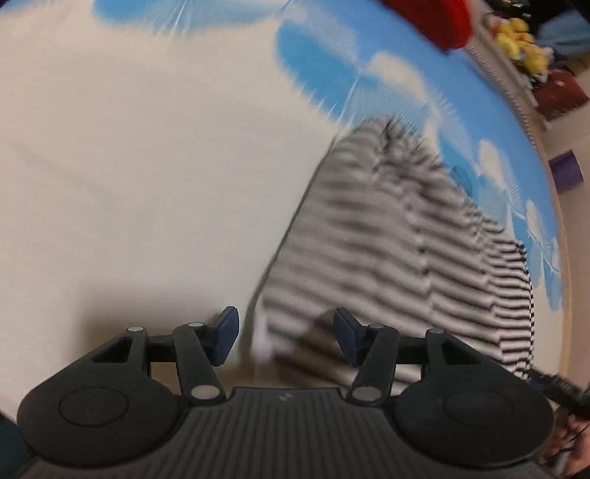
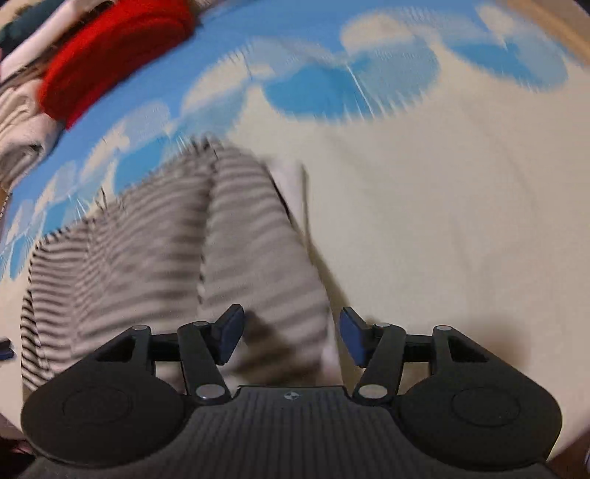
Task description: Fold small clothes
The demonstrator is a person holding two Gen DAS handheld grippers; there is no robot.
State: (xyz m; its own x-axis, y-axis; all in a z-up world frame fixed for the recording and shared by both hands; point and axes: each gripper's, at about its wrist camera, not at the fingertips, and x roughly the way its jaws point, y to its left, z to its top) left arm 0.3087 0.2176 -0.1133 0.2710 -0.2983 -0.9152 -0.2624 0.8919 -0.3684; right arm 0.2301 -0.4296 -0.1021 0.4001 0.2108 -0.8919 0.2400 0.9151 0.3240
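Note:
A black-and-white striped small garment [image 1: 398, 250] lies on a cream and blue sheet [image 1: 129, 165]. In the left wrist view it spreads up and to the right; its near left corner lies between my left gripper's [image 1: 285, 337] open jaws. In the right wrist view the garment [image 2: 191, 250] lies left of centre, with a folded part running down between my right gripper's [image 2: 291, 337] open jaws. Both views are motion-blurred, so contact with the cloth is unclear.
A red folded cloth [image 2: 110, 51] and a stack of pale clothes [image 2: 22, 125] lie at the sheet's far edge. The red cloth [image 1: 438, 22] also shows in the left wrist view, with yellow toys [image 1: 520, 44] and a purple object [image 1: 566, 171] beyond the sheet's edge.

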